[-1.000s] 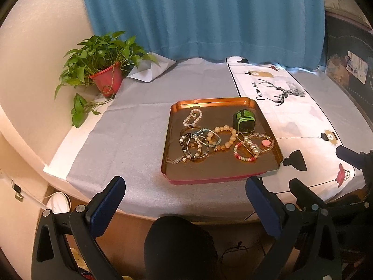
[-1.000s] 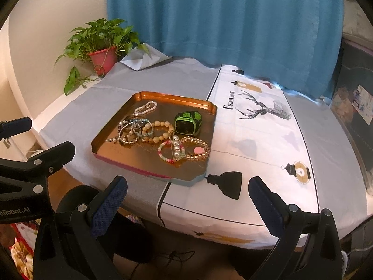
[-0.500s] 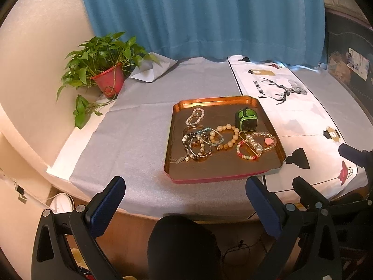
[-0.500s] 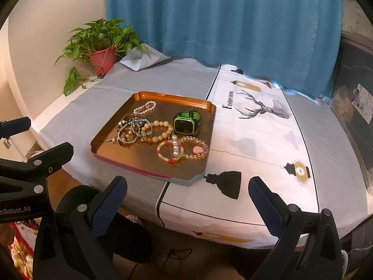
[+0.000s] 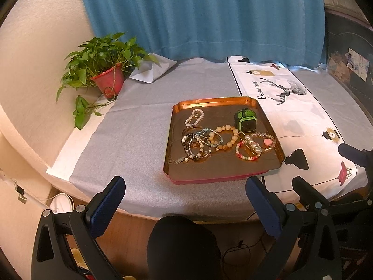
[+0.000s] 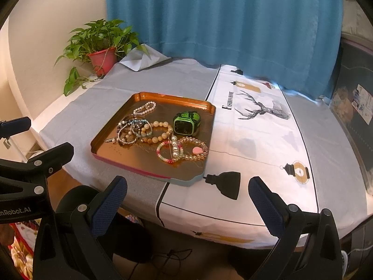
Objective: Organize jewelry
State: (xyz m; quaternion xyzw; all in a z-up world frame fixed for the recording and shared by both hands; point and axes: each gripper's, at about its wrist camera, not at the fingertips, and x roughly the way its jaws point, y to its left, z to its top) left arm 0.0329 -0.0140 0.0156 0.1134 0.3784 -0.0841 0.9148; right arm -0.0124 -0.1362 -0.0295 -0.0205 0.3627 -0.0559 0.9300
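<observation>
A copper tray (image 5: 268, 116) (image 6: 112, 128) lies on the table near its front edge. In it lie several bead bracelets: a tangled cluster (image 5: 198, 143) (image 6: 130, 129), a large tan bead bracelet (image 5: 225, 137) (image 6: 158, 130), a pink and pearl pair (image 5: 255, 144) (image 6: 181, 150), a white one (image 5: 194, 116) (image 6: 144, 107). A green watch (image 5: 246, 120) (image 6: 186, 123) stands at the tray's back right. My left gripper (image 5: 184, 196) and right gripper (image 6: 187, 193) hover open before the table edge, holding nothing.
A potted plant in a red pot (image 5: 108, 81) (image 6: 102, 57) stands at the back left. A white runner with a deer print (image 5: 286, 91) (image 6: 258, 109) lies right of the tray. Blue curtain (image 5: 198, 16) behind. A dark round thing (image 5: 184, 245) sits below the table edge.
Both views have shifted only slightly; the tray sits a little further right in the left wrist view. Both grippers stay open and empty.
</observation>
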